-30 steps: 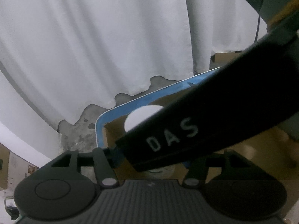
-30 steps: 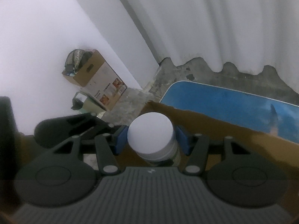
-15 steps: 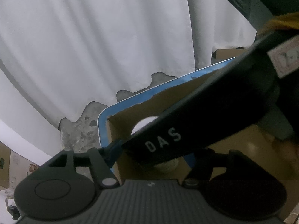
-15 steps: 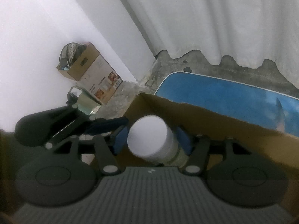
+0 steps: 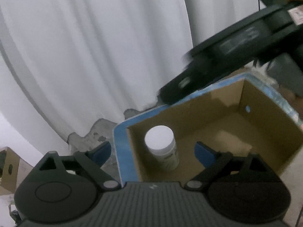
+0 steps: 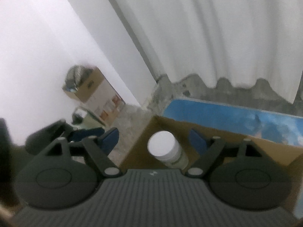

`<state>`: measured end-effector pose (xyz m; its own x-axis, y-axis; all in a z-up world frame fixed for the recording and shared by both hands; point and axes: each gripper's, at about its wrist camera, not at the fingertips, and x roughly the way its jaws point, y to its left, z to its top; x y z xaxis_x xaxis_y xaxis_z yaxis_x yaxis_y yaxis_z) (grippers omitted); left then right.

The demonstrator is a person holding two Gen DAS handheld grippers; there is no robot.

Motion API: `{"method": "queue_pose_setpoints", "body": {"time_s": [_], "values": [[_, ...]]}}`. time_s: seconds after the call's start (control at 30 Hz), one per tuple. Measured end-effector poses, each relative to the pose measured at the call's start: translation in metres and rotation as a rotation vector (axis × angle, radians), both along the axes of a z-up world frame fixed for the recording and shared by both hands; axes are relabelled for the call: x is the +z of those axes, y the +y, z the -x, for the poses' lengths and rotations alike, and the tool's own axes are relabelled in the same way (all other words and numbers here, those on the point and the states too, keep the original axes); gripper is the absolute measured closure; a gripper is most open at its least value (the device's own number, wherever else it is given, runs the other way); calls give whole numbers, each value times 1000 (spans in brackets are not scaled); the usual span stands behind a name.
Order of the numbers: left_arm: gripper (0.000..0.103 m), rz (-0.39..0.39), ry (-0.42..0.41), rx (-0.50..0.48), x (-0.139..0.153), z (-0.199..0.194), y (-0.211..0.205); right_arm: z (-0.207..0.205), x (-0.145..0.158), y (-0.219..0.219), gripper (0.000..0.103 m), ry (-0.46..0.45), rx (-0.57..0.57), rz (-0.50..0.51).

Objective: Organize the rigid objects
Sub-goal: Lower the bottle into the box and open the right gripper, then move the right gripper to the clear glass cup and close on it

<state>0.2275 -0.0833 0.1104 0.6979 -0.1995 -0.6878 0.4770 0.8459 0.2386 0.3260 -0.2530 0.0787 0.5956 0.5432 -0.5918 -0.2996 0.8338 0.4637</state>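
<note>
A white-capped bottle (image 5: 163,147) stood upright in the near left corner of an open cardboard box (image 5: 251,132) on a blue tabletop (image 6: 227,113). The left gripper (image 5: 153,151) hung above it, its blue fingers (image 5: 203,152) having just spread wide, touching nothing. The right gripper (image 6: 154,139) had likewise just been opening, its fingers (image 6: 197,140) clear of the bottle on both sides. White curtains (image 5: 94,56) hung behind; a second carton (image 6: 94,94) sat on the floor.
</note>
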Motion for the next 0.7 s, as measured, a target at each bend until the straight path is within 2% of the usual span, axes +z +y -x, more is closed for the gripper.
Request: {"method": "queue_pose_setpoints", "body": {"time_s": [0.2, 0.37, 0.53, 0.7], "values": [[2, 135, -84, 56, 45, 65, 50, 80, 61, -33, 18, -152, -15, -56], [1, 200, -130, 122, 49, 139, 96, 174, 82, -49, 16, -281, -22, -85], [1, 235, -100, 187, 11, 189, 122, 256, 57, -45, 10, -344, -52, -93], [1, 245, -57, 188, -33, 230, 125, 307, 3, -17, 10, -277, -101, -78]]}}
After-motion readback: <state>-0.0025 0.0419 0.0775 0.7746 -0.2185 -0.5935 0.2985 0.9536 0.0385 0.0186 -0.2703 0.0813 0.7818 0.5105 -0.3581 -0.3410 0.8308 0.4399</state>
